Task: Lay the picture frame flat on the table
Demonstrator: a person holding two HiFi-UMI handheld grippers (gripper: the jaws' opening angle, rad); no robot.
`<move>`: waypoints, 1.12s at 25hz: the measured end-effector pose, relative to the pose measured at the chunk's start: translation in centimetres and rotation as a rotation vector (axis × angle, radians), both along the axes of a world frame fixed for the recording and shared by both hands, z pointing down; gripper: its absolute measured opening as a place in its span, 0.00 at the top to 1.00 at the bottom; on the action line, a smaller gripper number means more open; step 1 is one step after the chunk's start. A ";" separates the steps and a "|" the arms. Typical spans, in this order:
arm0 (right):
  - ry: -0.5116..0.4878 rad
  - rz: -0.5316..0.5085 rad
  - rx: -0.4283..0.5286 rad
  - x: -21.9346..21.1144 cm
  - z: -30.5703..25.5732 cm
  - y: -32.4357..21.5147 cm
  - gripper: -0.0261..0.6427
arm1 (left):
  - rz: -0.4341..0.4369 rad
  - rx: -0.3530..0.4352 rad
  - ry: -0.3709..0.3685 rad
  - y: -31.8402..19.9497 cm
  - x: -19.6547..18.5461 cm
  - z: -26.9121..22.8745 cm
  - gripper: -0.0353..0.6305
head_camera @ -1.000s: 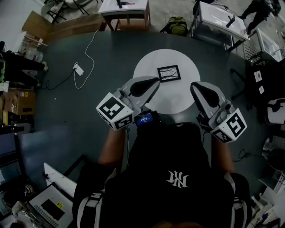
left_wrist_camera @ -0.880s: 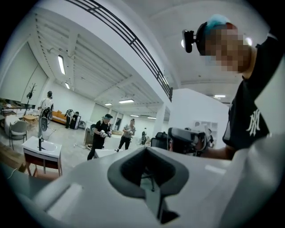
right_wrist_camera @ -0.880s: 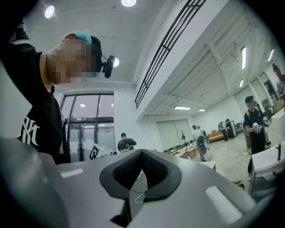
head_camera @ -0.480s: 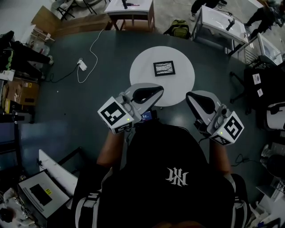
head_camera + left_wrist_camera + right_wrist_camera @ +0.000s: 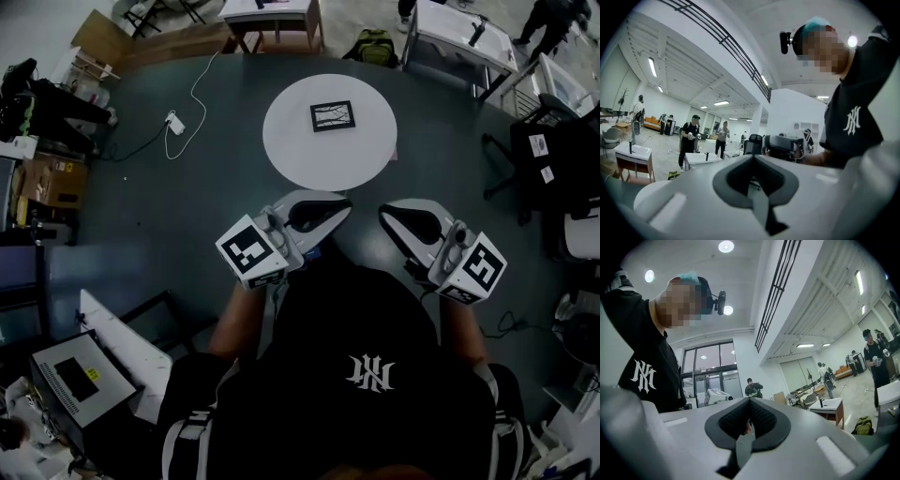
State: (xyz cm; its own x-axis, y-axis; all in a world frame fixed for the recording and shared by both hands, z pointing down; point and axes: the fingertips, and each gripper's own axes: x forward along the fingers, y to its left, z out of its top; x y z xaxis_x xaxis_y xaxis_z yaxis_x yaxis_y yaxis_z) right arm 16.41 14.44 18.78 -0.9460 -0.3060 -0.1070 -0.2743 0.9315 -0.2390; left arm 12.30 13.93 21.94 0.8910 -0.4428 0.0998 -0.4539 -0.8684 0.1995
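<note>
A white interlocked "NY" monogram (image 5: pixel 371 372) stands on the person's black short-sleeved shirt (image 5: pixel 309 375), at the lower centre of the head view. The same monogram shows on the shirt's chest in both gripper views. The marker cubes on the left gripper (image 5: pixel 345 203) and the right gripper (image 5: pixel 384 212) bear black-and-white square code patterns, with no letters.

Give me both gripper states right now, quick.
Left gripper: shut, nothing between its jaws.
Right gripper: shut, nothing between its jaws.
</note>
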 end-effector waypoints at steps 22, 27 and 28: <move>-0.037 -0.042 -0.051 0.7 2.2 7.8 0.96 | -0.017 -0.038 -0.029 7.1 0.8 2.1 0.94; -0.024 -0.042 -0.045 0.7 2.3 6.8 0.96 | -0.001 -0.043 -0.033 6.0 1.1 2.5 0.94; -0.021 -0.043 -0.046 0.6 2.4 6.7 0.96 | -0.003 -0.039 -0.035 5.9 0.9 2.6 0.94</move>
